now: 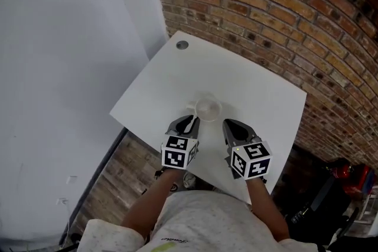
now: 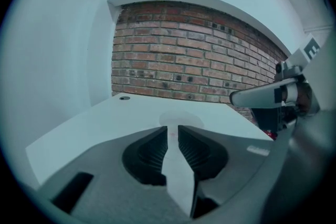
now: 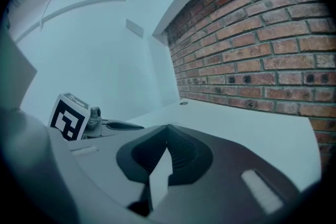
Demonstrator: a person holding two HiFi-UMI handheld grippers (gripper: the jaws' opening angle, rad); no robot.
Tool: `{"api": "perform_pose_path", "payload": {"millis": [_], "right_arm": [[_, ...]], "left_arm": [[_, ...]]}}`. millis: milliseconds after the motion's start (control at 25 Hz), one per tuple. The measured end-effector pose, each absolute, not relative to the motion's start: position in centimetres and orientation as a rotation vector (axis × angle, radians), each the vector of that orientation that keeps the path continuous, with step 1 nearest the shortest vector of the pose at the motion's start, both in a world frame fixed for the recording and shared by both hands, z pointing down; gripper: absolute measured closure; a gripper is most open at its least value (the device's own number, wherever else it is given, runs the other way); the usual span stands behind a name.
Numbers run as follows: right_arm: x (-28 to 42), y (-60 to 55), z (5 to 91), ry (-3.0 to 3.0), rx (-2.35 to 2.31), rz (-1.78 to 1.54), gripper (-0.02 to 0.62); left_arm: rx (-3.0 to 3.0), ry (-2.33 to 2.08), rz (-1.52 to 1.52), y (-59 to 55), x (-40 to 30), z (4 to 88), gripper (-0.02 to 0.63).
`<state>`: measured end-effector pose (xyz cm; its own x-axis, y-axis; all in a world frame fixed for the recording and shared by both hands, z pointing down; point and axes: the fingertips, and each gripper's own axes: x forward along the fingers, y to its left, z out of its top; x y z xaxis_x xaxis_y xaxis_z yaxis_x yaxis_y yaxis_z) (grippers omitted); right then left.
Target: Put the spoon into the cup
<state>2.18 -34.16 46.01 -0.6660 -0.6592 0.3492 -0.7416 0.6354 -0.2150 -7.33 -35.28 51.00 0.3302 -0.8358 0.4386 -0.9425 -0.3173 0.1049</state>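
A pale, see-through cup stands on the white table, just ahead of both grippers. In the left gripper view the cup shows only faintly beyond the jaw tips. My left gripper is shut on a white spoon, which lies as a thin white strip between the ribbed pads, close to the cup's near left side. My right gripper sits to the right of the cup, near the table's front edge. Its jaws meet at the tips with nothing between them.
A brick wall runs behind and to the right of the table. A white wall stands on the left. A small round grommet sits in the table's far corner. Wood floor shows below the near left edge.
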Motion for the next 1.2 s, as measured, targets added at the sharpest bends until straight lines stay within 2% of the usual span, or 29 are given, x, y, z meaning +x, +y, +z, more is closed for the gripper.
{"api": "perform_pose_path", "payload": {"millis": [320,520,640,1200], "right_arm": [[2.5,-32.9,45.3,-2.658,1.091,0.482,0.588],[2.6,-32.1,44.3,-2.689,1.053,0.444,0.588],[2.9,-31.7,43.9,-2.702,1.049,0.422,0.588],[3.9,-31.0,43.9,-2.715,1.027,0.422,0.588]], "left_arm": [[2.268,-1.665,0.344,-33.1,-7.3,47.9,0.543],[2.283,-1.698,0.287,-31.8,-7.0,46.0,0.568],[2.292,-1.716,0.27,-31.2,-6.7,45.2,0.607],[2.275,-1.733,0.242,-30.2,-5.4,45.1,0.607]]}}
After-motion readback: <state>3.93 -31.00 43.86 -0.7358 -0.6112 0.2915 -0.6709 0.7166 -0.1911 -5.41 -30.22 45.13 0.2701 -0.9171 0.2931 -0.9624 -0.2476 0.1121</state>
